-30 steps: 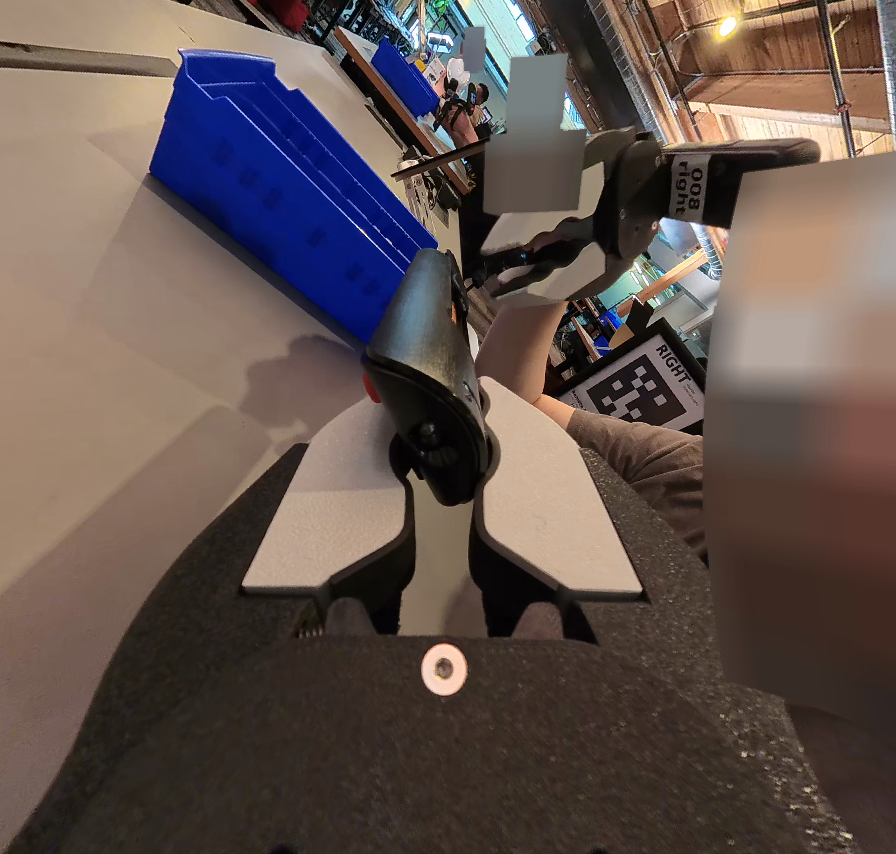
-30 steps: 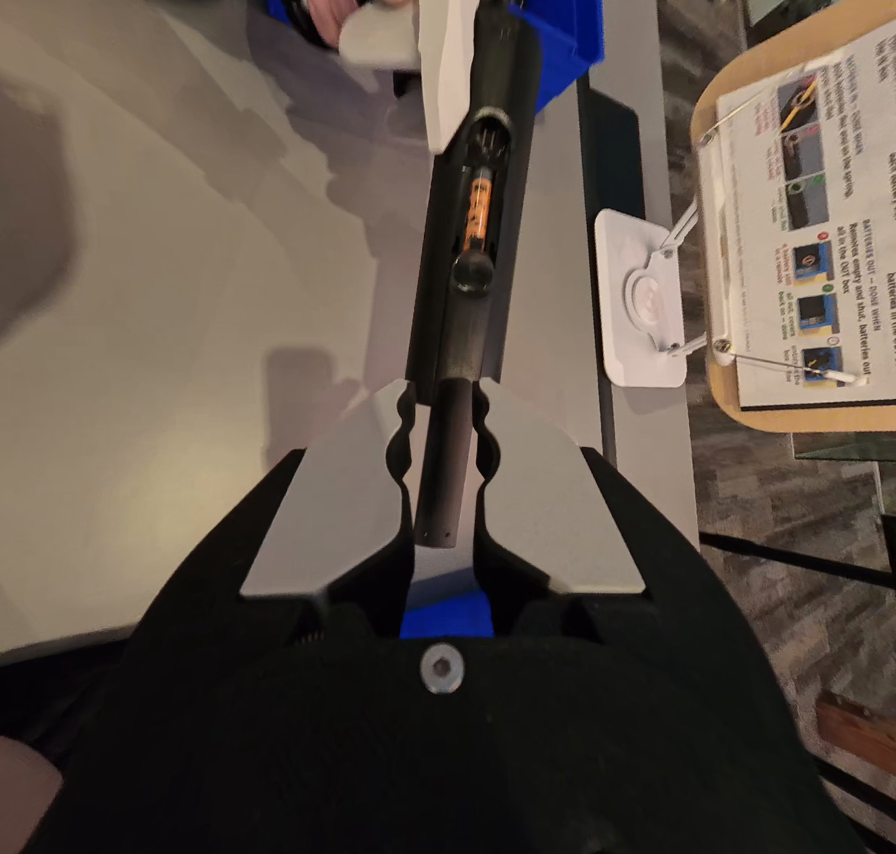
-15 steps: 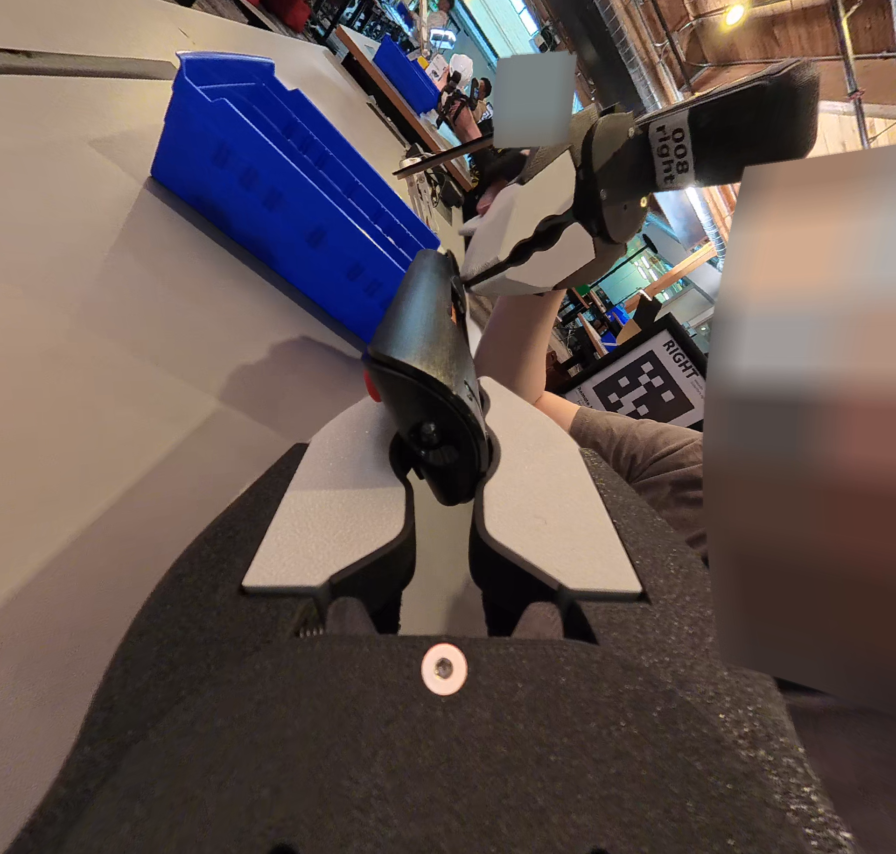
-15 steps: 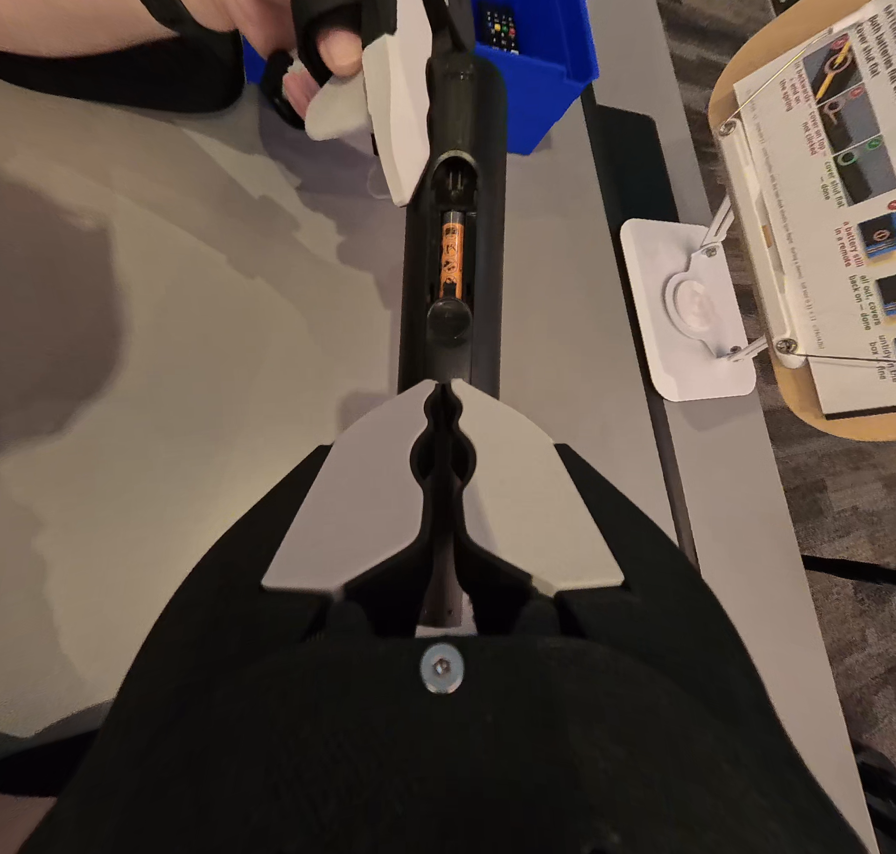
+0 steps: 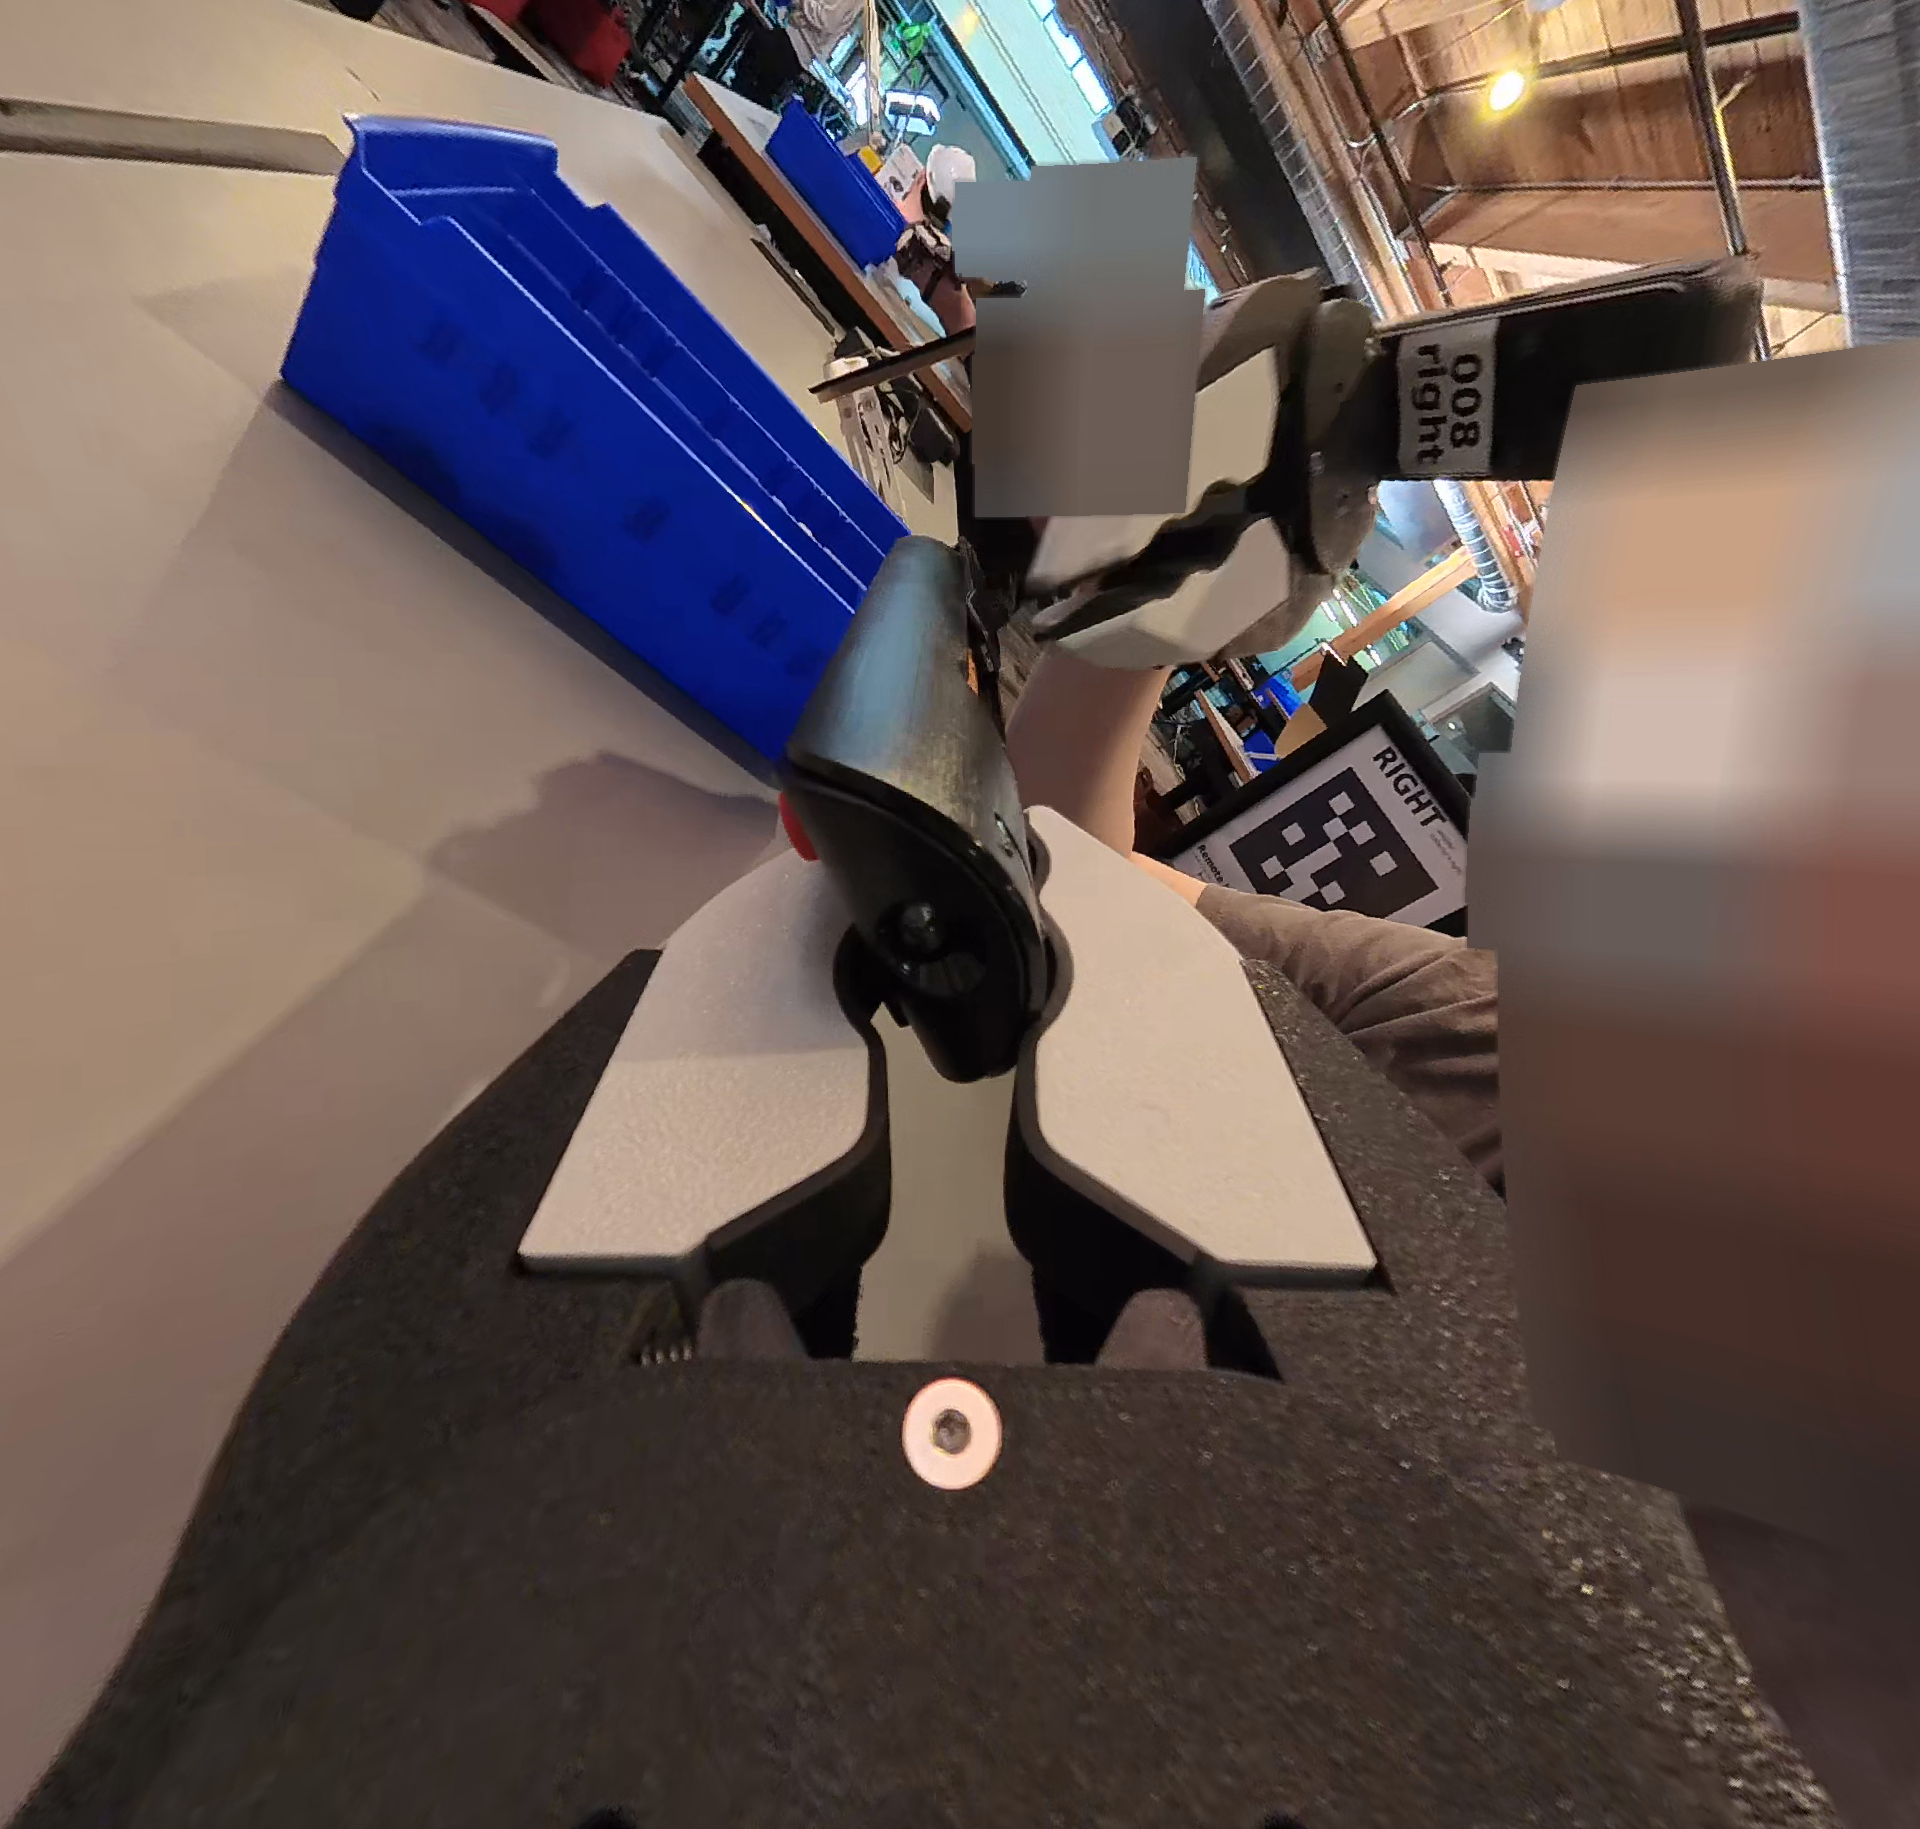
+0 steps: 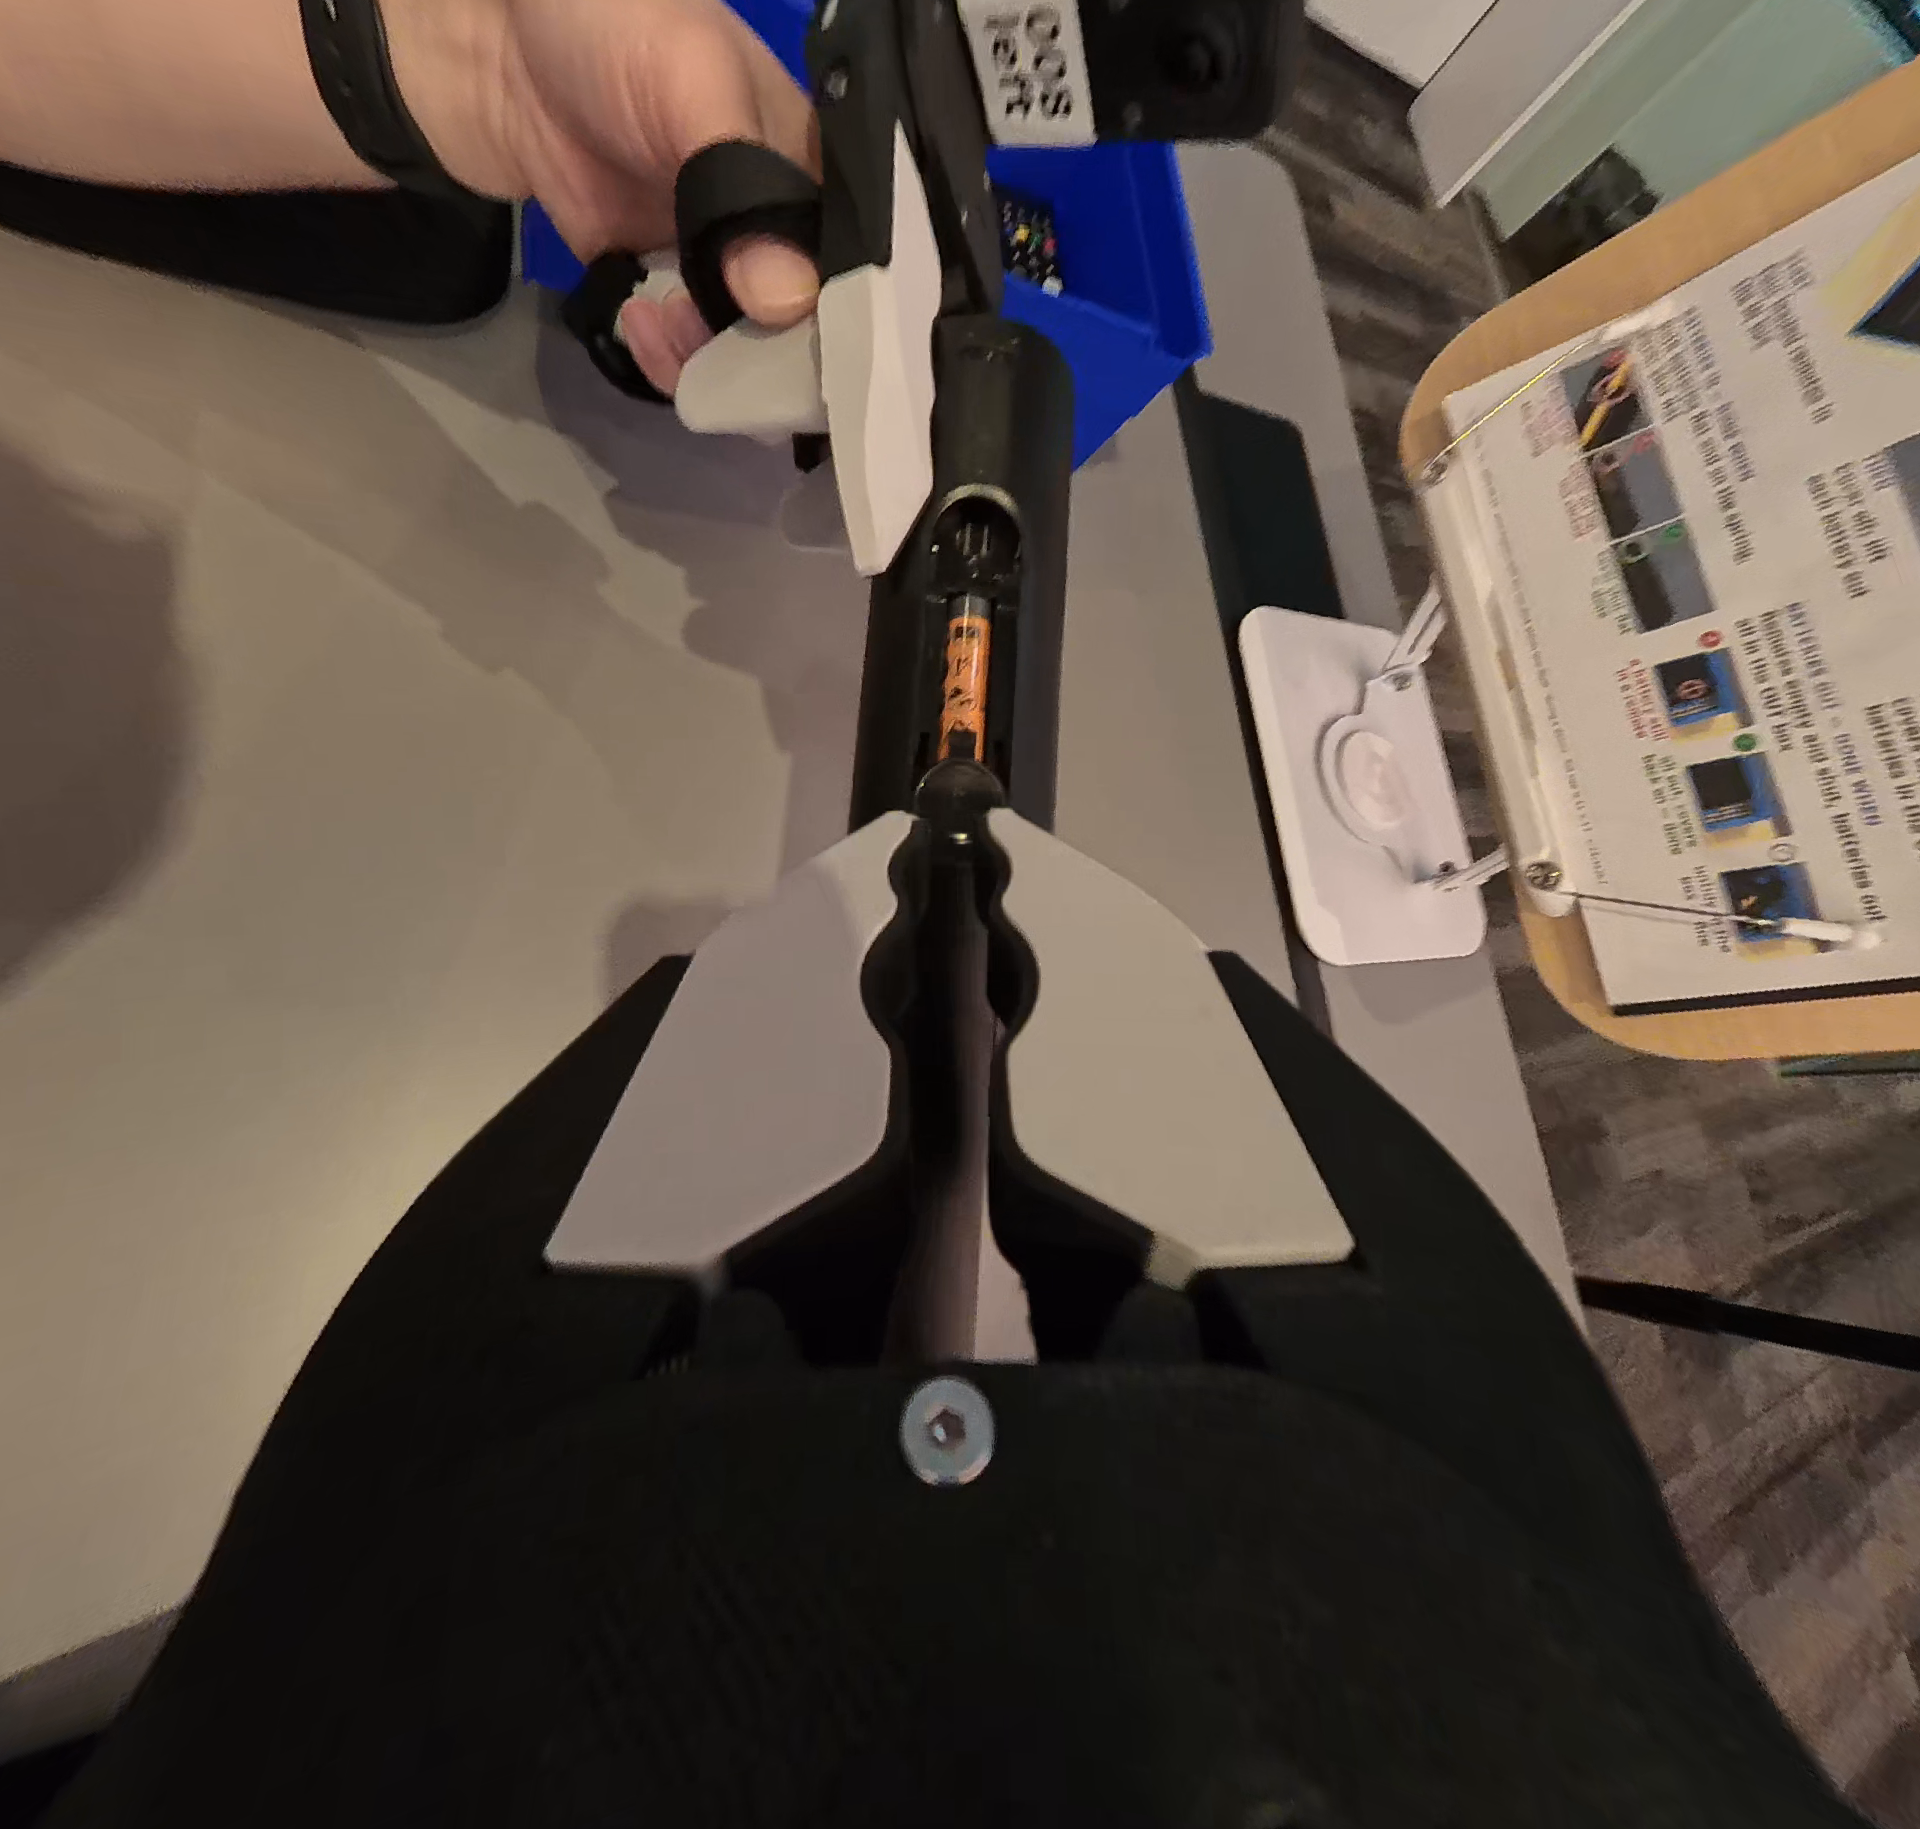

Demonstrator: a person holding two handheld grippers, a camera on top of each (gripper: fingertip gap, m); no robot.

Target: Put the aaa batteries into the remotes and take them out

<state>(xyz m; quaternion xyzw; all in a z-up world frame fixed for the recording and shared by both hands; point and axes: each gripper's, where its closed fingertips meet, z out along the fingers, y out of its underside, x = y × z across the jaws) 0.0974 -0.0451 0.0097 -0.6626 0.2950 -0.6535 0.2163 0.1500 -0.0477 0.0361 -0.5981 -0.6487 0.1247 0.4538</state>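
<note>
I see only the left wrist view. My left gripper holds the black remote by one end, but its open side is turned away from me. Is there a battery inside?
Observer: Yes. In the right wrist view, one orange battery lies in the open compartment of the remote.
Operator: What does the right gripper hold?
Observer: The right gripper is shut on a thin black rod. The rod's round tip sits at the near end of the battery.
Operator: Is something in the blue bin?
Observer: Yes, a second remote with coloured buttons lies in the blue bin.
</note>
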